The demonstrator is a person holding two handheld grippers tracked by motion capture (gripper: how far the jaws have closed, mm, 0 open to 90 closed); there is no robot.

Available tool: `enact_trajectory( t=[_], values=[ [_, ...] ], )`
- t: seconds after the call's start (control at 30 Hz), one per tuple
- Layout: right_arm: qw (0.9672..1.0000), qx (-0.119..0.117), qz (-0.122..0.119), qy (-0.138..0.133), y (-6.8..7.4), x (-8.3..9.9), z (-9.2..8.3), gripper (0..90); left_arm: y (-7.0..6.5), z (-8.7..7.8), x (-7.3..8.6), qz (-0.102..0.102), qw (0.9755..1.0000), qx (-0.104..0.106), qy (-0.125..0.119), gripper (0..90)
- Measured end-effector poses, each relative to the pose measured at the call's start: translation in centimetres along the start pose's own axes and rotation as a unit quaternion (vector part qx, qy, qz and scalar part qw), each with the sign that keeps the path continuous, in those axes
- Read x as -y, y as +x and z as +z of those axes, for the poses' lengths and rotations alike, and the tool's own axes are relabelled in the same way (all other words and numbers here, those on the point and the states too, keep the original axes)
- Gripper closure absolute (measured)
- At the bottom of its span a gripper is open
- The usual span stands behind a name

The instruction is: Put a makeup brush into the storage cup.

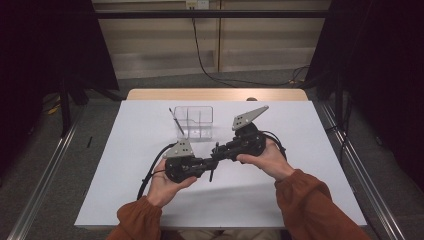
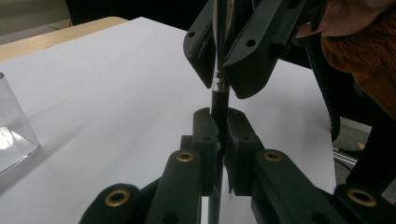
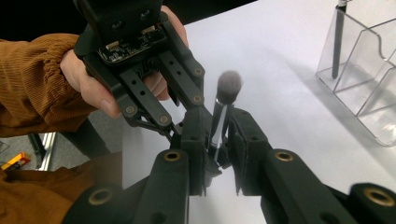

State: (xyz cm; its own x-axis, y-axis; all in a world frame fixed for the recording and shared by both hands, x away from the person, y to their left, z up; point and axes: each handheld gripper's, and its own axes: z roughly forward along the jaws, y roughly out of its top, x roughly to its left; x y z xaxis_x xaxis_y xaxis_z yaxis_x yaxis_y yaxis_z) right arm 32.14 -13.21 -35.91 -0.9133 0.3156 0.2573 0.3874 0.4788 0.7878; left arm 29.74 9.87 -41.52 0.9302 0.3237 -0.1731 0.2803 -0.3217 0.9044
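White and smooth, the surface (image 1: 280, 200) carries a clear plastic organiser (image 1: 195, 122) with a thin dark stick leaning in it. Above the surface, both grippers meet on a makeup brush (image 3: 219, 116). The left gripper (image 2: 220, 135) has its fingers clamped on the black handle. The right gripper (image 3: 218, 140) has its fingers slightly parted around the shiny metal ferrule, beside the soft grey bristles.
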Motion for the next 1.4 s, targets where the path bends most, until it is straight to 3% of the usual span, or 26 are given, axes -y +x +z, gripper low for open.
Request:
enact_trajectory(
  t=[0.2, 0.43, 0.83, 0.9, 1.0, 1.17, 1.4],
  values=[
    [0.9999, 0.004, 0.000, -0.015, 0.2, 0.2, -0.3, 72.4, 0.0, 0.0, 0.0, -0.004, 1.0000, 0.006, 0.003, 84.2],
    [0.9994, 0.012, 0.005, -0.032, 0.0, 1.2, -0.4, 65.5, 0.3, -0.3, 0.0, -0.010, 0.9999, -0.001, -0.002, 84.2],
    [0.9955, 0.052, 0.040, -0.069, -0.6, 2.8, -1.3, 29.9, 0.5, -0.7, 0.2, -0.011, 0.9999, -0.008, -0.003, 84.1],
    [0.9946, 0.056, 0.040, -0.078, -0.6, 3.0, -1.4, 27.3, 0.5, -0.8, 0.2, -0.012, 0.9999, -0.010, -0.003, 84.1],
    [0.9927, 0.070, 0.047, -0.086, -0.7, 3.3, -1.5, 12.9, 0.6, -1.0, 0.2, -0.013, 0.9998, -0.012, -0.005, 84.1],
    [0.9906, 0.089, 0.044, -0.094, -0.8, 4.1, -1.5, 0.2, 0.7, -1.4, 0.2, -0.014, 0.9997, -0.016, -0.009, 84.1],
    [0.9885, 0.101, 0.041, -0.104, -0.7, 4.7, -1.9, 0.5, 1.0, -2.1, 0.1, -0.011, 0.9996, -0.023, -0.009, 84.1]
  ],
)
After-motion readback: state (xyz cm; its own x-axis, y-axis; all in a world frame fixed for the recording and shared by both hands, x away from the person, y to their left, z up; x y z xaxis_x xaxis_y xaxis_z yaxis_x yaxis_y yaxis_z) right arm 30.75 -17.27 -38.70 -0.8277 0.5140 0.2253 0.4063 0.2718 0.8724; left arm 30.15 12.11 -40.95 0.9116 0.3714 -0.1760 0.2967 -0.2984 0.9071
